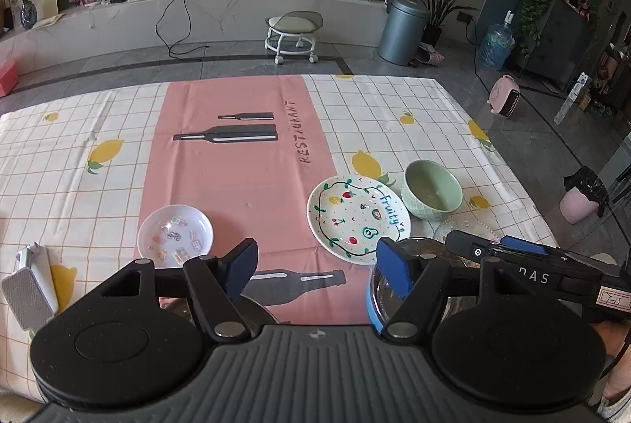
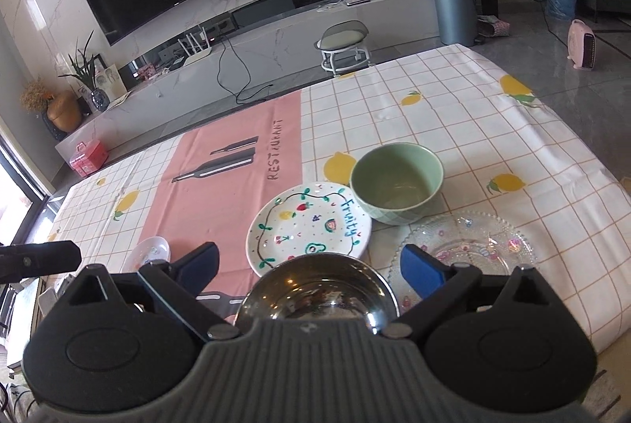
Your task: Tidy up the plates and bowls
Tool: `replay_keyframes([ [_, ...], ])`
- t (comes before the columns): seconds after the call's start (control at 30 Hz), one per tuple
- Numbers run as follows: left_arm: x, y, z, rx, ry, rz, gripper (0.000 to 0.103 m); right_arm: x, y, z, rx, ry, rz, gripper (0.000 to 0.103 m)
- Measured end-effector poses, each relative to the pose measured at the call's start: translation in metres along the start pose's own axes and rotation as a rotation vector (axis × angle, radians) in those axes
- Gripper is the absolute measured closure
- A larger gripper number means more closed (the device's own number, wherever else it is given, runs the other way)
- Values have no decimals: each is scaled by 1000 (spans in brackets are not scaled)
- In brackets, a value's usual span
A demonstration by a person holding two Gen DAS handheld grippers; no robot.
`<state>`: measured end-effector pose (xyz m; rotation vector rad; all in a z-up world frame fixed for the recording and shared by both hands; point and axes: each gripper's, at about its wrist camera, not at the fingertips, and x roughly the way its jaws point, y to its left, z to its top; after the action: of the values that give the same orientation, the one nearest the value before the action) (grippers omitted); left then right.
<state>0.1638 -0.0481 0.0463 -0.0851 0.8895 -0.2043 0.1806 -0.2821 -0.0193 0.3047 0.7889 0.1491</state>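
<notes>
Dishes scattered, both jaws spread

Nearest the bench's (image 2: 473, 115) front edge sits a steel bowl (image 2: 315, 289), framed by the right gripper (image 2: 311, 265), whose jaws stand spread and touch nothing. The left gripper (image 1: 315, 265) hovers just beside it, jaws likewise wide and empty. A clear glass plate (image 2: 473, 245) lies toward the front right corner, a small white saucer (image 1: 175, 231) toward the front left. Farther in rest the fruit-painted plate (image 2: 307, 225) and, just beside it, the green bowl (image 2: 396, 182).

Likely step: picking up the steel bowl. To do it well, lower one jaw inside the rim and one outside, pinch the wall squarely, then lift straight so it clears the fruit-painted plate's near edge.
</notes>
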Motion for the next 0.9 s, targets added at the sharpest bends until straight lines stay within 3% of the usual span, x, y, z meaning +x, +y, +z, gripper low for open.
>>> replay_keyframes([
  [0.47,49,-37,6,59,159,-16,24,13,-47,-4,91,41,-79,8],
  [0.53,58,-39,3,57,174,-9,26,18,-47,-6,88,60,-73,18],
  [0.8,99,-53,-14,71,319,-59,29,32,-47,-15,37,125,-87,35],
  [0.9,111,-57,-22,98,366,-28,29,35,-46,-18,5,172,-97,58],
])
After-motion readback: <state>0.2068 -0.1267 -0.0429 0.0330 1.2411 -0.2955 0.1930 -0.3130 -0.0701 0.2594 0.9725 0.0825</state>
